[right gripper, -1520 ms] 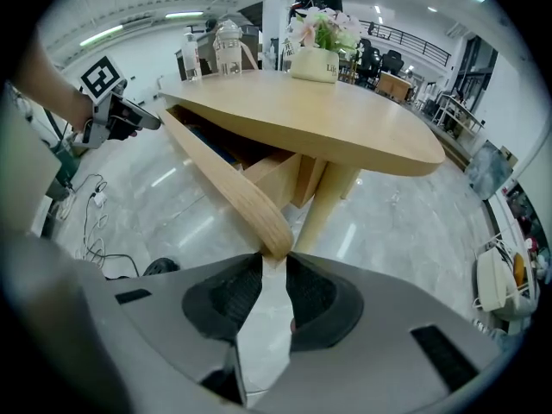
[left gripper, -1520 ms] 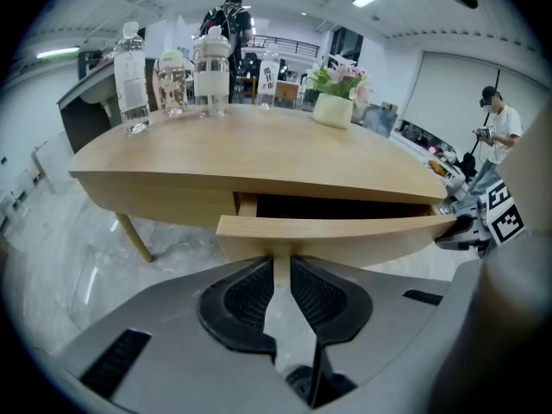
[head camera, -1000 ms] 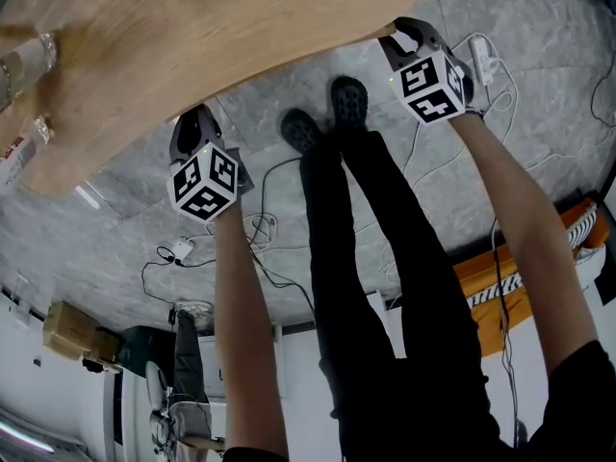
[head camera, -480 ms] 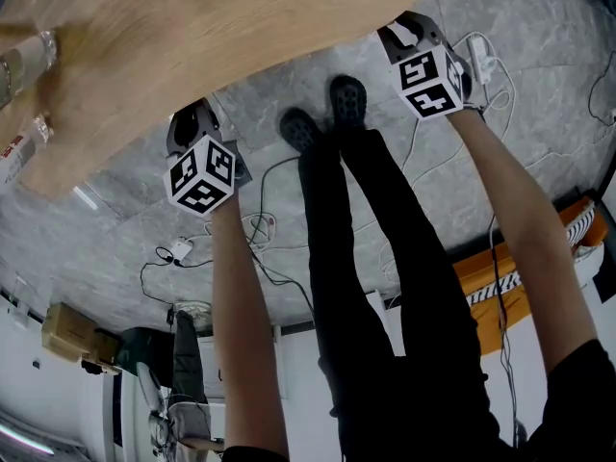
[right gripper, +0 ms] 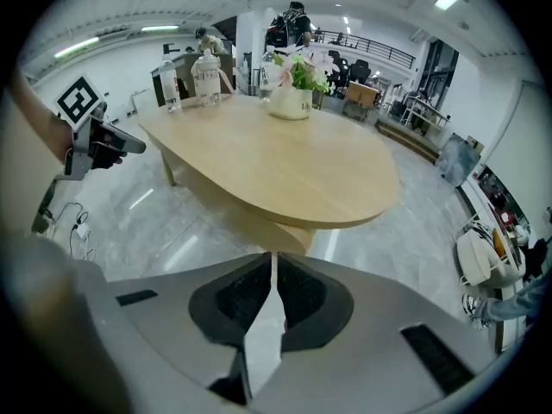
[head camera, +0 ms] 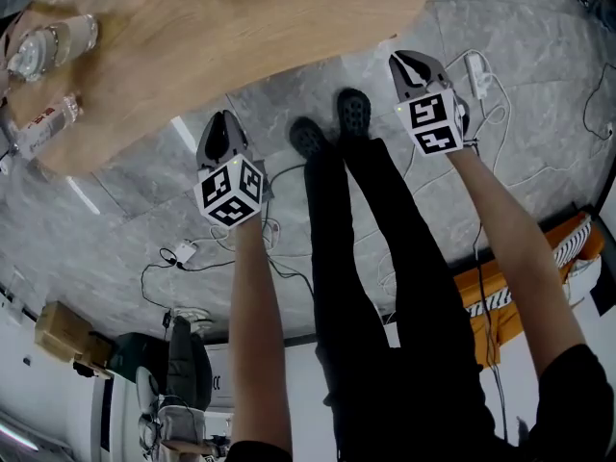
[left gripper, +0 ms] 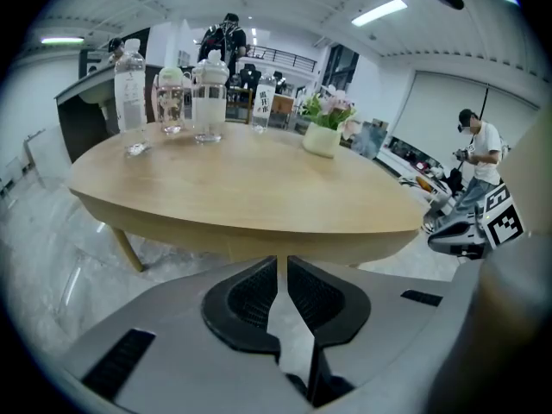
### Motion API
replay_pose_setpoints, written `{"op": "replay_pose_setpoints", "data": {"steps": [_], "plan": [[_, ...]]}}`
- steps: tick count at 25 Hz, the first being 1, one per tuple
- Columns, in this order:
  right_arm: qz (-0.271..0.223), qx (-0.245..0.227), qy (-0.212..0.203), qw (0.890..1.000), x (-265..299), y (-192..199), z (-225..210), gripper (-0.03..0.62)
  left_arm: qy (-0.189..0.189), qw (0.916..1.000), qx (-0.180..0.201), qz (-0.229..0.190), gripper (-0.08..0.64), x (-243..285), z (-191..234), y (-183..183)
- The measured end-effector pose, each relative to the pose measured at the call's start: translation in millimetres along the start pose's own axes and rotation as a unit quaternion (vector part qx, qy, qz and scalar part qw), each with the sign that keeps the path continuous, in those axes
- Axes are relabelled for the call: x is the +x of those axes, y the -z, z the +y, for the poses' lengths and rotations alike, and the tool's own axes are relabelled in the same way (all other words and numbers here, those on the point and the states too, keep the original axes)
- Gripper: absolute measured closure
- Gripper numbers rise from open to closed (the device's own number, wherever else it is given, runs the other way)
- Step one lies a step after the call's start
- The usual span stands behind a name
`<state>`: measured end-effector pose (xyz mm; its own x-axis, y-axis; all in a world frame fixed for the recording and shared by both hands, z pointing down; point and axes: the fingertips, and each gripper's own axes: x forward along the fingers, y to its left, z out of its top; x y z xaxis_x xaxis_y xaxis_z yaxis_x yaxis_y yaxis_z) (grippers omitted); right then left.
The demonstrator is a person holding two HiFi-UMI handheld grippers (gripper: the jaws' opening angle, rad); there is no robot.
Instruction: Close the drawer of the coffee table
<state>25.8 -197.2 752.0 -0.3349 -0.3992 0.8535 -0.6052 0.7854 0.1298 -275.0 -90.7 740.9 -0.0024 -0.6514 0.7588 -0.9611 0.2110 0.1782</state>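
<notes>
Both hand-held grippers [head camera: 223,118] [head camera: 404,59] left the coffee table [head camera: 241,27], jaws just closing on nothing

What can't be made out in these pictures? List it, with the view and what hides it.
- Drawer: in the head view the tabletop covers everything beneath it; both gripper views show just the table's rim, with no drawer front that can be told.
- Bottle label: left gripper view, print too small to read.
- Floor cables: head view, their runs are hidden behind the left forearm and the legs.
</notes>
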Motion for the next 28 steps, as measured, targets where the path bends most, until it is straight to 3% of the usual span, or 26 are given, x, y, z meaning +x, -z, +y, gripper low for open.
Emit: {"op": "replay_pose_setpoints", "data": {"steps": [6, 10, 17, 21, 28], "plan": [[-0.044, 0.034, -0.020, 0.998, -64, -43, 33, 0.574, 0.012, 0.9997, 0.019, -0.014, 0.534, -65, -15, -17], [-0.072, 0.058, -0.034, 0.995, -119, -80, 52, 0.577, 0.019, 0.9996, 0.006, -0.021, 0.546, -121, -21, -34], [-0.145, 0.082, -0.049, 0.985, -211, -151, 66, 0.578, 0.038, 0.9962, -0.012, -0.078, 0.546, -207, -45, -98], [-0.185, 0.078, -0.057, 0.978, -272, -185, 73, 0.578, 0.063, 0.9912, -0.009, -0.116, 0.546, -265, -69, -136], [-0.256, 0.067, -0.075, 0.962, -382, -226, 72, 0.578, 0.113, 0.9767, 0.029, -0.180, 0.546, -363, -122, -190]]}}
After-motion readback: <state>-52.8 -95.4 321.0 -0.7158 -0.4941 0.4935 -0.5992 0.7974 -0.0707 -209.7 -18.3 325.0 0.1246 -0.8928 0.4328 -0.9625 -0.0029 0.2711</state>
